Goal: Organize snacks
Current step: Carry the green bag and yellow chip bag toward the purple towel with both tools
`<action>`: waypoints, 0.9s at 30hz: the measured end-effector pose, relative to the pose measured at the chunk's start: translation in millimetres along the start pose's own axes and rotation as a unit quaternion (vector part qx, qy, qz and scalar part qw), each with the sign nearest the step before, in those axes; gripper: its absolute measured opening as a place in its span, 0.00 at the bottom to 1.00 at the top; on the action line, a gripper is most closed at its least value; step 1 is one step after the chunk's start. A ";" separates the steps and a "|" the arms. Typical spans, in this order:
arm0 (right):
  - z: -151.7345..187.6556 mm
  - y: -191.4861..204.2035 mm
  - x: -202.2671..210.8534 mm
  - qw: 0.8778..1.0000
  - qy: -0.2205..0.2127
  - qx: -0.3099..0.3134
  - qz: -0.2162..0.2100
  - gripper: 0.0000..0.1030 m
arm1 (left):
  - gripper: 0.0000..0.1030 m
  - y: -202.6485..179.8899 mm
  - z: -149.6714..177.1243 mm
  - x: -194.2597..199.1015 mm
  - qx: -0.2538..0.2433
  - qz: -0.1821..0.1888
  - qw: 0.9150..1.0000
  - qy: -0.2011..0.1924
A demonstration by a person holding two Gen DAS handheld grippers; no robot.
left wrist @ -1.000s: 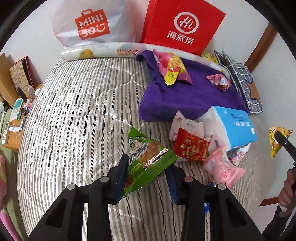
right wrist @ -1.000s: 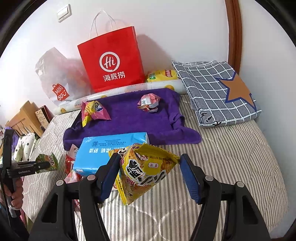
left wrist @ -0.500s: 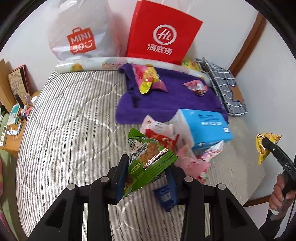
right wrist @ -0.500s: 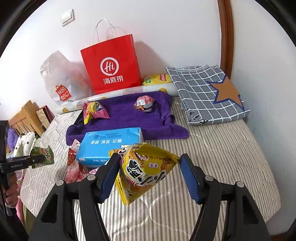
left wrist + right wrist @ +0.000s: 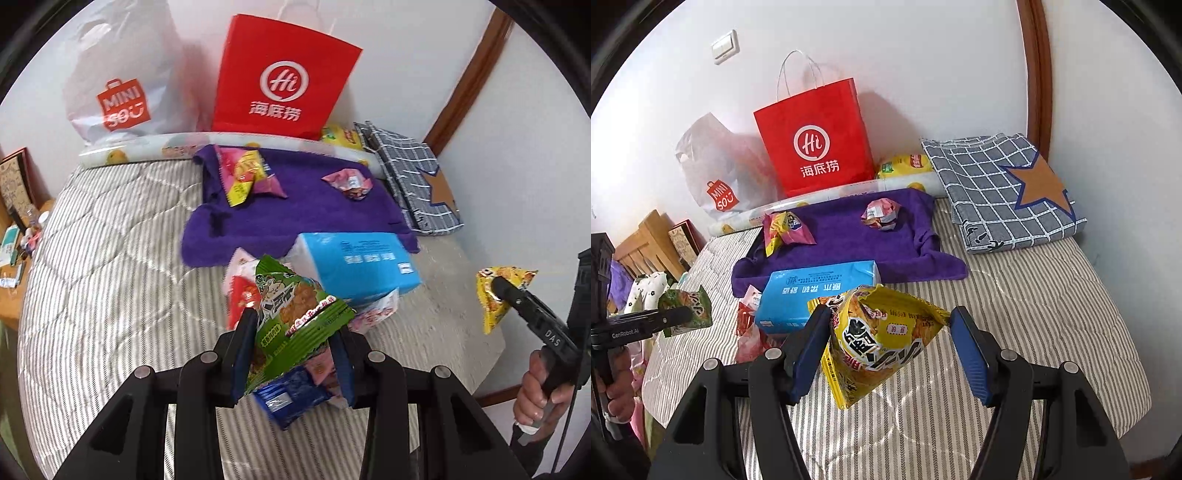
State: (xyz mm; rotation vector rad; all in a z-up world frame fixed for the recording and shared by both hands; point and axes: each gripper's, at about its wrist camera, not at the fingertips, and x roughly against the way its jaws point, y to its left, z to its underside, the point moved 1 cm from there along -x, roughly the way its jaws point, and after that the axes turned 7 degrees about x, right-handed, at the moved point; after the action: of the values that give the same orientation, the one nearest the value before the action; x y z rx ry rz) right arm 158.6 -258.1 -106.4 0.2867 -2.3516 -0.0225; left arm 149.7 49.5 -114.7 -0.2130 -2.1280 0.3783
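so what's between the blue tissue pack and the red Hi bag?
The purple towel, with two snack packets on it: a pink-yellow one and a crumpled pink one. Clearest in the right wrist view.

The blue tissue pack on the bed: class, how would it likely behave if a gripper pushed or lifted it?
The blue tissue pack looks soft-wrapped and boxy, so it would probably slide, not roll. Likely light and squashy; its smooth film may slip.

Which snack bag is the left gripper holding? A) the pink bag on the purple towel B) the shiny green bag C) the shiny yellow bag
B: the left gripper pinches the shiny green snack bag, while the right gripper holds the shiny yellow snack bag.
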 end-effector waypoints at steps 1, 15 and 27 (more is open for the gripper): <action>-0.9 0.5 -0.6 1.000 0.000 -0.001 -0.002 0.64 | 0.36 -3.9 -1.4 -0.7 -0.003 0.003 1.000 0.000; -32.2 6.6 -26.6 1.000 -0.009 0.007 -0.006 0.64 | 0.36 -35.3 -39.6 -23.8 -0.026 0.028 0.999 0.002; -83.8 12.2 -84.5 1.000 -0.008 0.016 -0.017 0.64 | 0.36 -16.5 -97.2 -44.4 -0.021 0.003 1.000 -0.014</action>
State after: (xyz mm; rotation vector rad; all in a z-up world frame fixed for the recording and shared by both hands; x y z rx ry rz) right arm 272.8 -222.5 -103.5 0.3435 -2.3637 -0.0033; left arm 255.2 39.1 -93.3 -0.2390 -2.1640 0.3427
